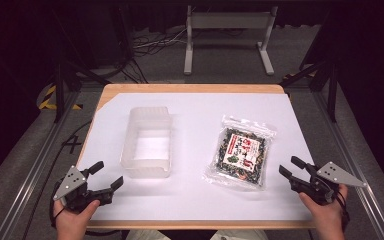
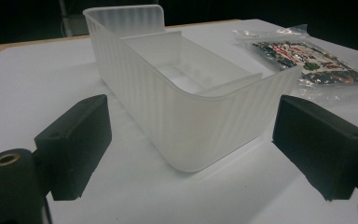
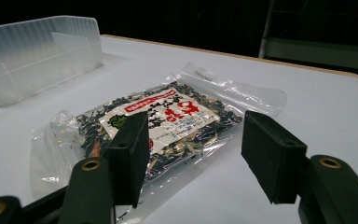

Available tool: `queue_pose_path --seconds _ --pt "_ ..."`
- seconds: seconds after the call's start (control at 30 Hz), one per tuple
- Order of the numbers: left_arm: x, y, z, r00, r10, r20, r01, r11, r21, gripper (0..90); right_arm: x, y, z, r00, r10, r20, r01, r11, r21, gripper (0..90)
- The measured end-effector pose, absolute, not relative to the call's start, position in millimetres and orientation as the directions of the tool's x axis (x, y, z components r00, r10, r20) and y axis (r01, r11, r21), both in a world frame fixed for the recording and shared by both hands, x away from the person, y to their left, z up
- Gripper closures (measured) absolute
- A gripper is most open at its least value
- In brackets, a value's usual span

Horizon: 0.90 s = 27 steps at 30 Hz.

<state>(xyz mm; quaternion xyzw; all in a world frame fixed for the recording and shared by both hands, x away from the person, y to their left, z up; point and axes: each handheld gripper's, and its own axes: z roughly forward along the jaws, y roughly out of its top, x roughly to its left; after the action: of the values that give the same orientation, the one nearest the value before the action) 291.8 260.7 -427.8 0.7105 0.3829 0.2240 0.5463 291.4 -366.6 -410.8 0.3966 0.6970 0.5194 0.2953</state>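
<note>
Right gripper (image 1: 287,168), jaws apart and empty, faces the clear crinkly seaweed packet (image 1: 239,152) by the table's right edge; I judge it light, slippery, probably brittle inside, so I'd pinch its sealed near edge.

On the white table (image 1: 195,200) stand a clear plastic box (image 1: 147,142) at the left and a flat snack bag (image 1: 240,152) at the right, well apart. The left gripper (image 1: 107,175) and right gripper (image 1: 291,167), 2 hand-held tools, hover near the front corners, jaws spread, holding nothing.
</note>
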Motion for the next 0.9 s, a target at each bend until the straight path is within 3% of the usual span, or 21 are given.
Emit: queue_pose_path --seconds 0.53,0.9 --pt "291.1 257.7 -431.1 0.599 0.795 -0.097 0.312 -0.121 0.942 11.3 309.5 -365.1 -382.6 -0.528 0.849 -0.035 0.211 0.171 0.962 43.9" --pt "289.8 258.2 -431.5 0.602 0.793 -0.094 0.314 -0.127 0.941 10.9 329.3 -365.9 -353.4 -0.521 0.853 -0.018 0.222 0.156 0.963 38.7"
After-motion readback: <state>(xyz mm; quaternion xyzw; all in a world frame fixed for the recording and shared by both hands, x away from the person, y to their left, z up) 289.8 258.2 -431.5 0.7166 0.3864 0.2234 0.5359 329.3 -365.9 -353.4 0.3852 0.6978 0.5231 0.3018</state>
